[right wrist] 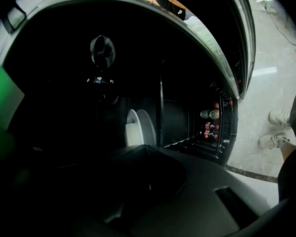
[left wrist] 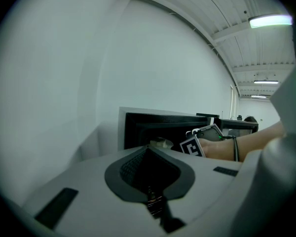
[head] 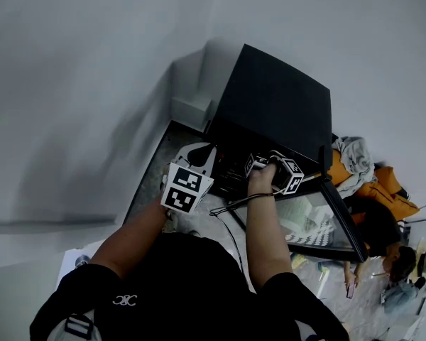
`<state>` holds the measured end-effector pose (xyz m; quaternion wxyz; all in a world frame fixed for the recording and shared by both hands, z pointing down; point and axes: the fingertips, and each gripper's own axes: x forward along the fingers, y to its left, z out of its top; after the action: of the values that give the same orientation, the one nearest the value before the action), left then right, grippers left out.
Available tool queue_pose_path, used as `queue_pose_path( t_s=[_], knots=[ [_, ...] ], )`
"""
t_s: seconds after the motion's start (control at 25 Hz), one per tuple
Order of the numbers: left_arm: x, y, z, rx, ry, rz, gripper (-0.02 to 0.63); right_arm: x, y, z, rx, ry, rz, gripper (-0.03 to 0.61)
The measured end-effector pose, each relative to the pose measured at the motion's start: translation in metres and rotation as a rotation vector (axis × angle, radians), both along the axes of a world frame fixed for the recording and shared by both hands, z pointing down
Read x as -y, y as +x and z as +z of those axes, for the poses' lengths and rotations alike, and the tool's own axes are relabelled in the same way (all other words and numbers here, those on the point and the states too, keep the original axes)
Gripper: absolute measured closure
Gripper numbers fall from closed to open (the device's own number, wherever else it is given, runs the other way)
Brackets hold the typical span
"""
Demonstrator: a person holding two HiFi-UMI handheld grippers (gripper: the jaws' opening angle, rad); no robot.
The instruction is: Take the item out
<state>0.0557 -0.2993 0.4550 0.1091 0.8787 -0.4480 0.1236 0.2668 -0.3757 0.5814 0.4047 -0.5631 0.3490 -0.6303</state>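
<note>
A black cabinet (head: 277, 98) stands with its glass door (head: 319, 219) swung open. My right gripper (right wrist: 145, 147) reaches into the dark inside, and its jaws are shut to a point. A white round item (right wrist: 138, 127) stands on edge right behind that point; I cannot tell whether the tips pinch it. From the head view only the right gripper's marker cube (head: 290, 176) and the hand show at the cabinet mouth. My left gripper (left wrist: 148, 147) is shut and empty, held outside to the left of the cabinet (left wrist: 153, 127).
Small bottles or cans (right wrist: 209, 115) sit on a shelf deep at the right of the cabinet. A wall corner stands close on the left. A person in dark clothes (head: 383, 233) and orange cloth (head: 383, 183) are beyond the door. Shoes (right wrist: 274, 117) show on the floor.
</note>
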Motion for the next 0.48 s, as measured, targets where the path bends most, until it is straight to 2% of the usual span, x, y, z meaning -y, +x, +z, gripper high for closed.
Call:
queue_pose_path(
  t_s=[0.2,0.28,0.36,0.4,0.48],
  knots=[
    [0.0,0.008,0.0,0.003,0.005,0.019,0.606,-0.003,-0.003,0.0,-0.023,0.038,-0.049,0.569],
    [-0.001,0.01,0.001,0.006,0.004,0.025,0.606,0.001,-0.004,-0.005,-0.08,0.066,-0.088,0.568],
    [-0.001,0.012,0.002,0.006,0.003,0.028,0.606,0.005,-0.006,-0.012,-0.208,0.099,-0.159,0.568],
    [-0.001,0.012,0.002,0.007,0.004,0.028,0.606,0.006,-0.008,-0.017,-0.303,0.122,-0.205,0.568],
    [0.0,0.01,0.0,0.009,0.009,0.025,0.606,0.005,-0.013,-0.027,-0.562,0.177,-0.327,0.556]
  ],
)
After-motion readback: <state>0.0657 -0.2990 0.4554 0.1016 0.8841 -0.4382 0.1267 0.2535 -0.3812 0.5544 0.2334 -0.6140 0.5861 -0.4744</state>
